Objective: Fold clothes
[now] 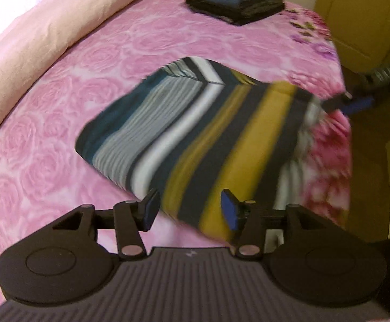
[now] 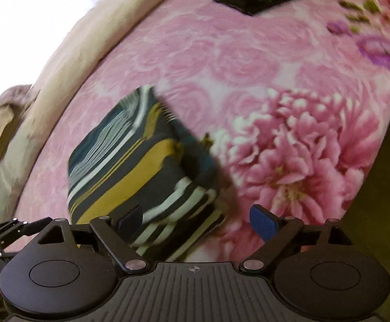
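**Folded striped garment on the bed, both tools open above it**

A folded garment with teal, grey, white, mustard and dark stripes lies flat on the bed, which has a pink rose-patterned cover. It sits toward the near right part of the bed, beside a large printed pink flower.

The left tool hangs over the garment's near edge with its jaws partly apart; the blue pads press on nothing and no cloth is held between them. The right tool is over the garment's near right corner with its jaws wide, the cloth lying loose below them. In the left wrist view the right tool's blue tip shows at the garment's far right corner, blurred.

At the far end of the bed is a stack of dark folded clothes, well apart from the striped one. A peach duvet runs along the left side of the bed. A yellow cupboard is on the far right.
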